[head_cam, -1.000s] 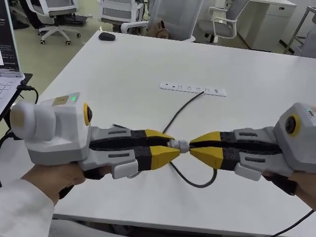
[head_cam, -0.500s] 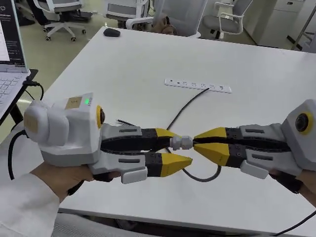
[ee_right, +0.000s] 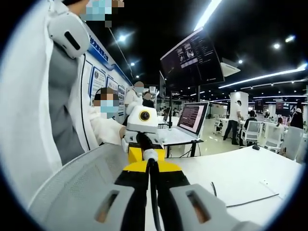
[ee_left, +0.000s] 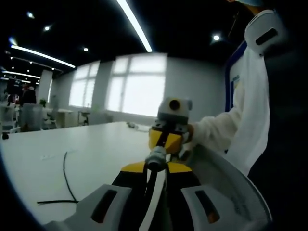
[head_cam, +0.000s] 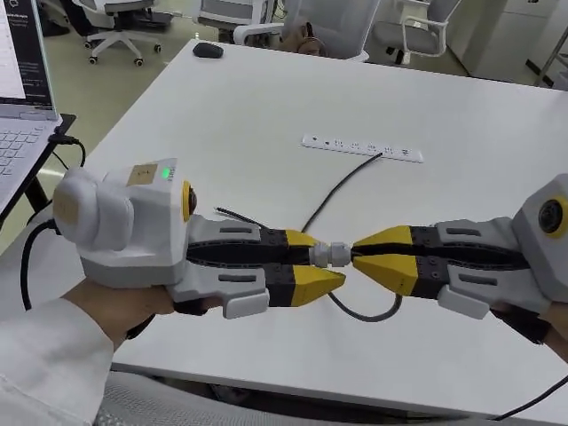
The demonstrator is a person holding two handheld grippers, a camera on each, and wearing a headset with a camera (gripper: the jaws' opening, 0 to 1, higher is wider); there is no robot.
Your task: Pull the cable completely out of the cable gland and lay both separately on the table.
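Plainly, in the head view we see the left gripper [head_cam: 327,259] pinching the gland [head_cam: 333,255], and at its 3 o'clock the right gripper [head_cam: 357,252] clamped on the cable [head_cam: 364,312], which droops toward 6 o'clock over the table [head_cam: 266,115]. In the left gripper view the gland sits at our jaw tips. In the right gripper view the cable runs between the jaws into it. We judge the pull barely begun: the cable is threaded through the gland and nothing is laid down

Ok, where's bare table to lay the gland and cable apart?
Free: the stretch between mouse and power strip, and the table right of the strip. Crowded: under the left gripper and right gripper, where the cable loops.
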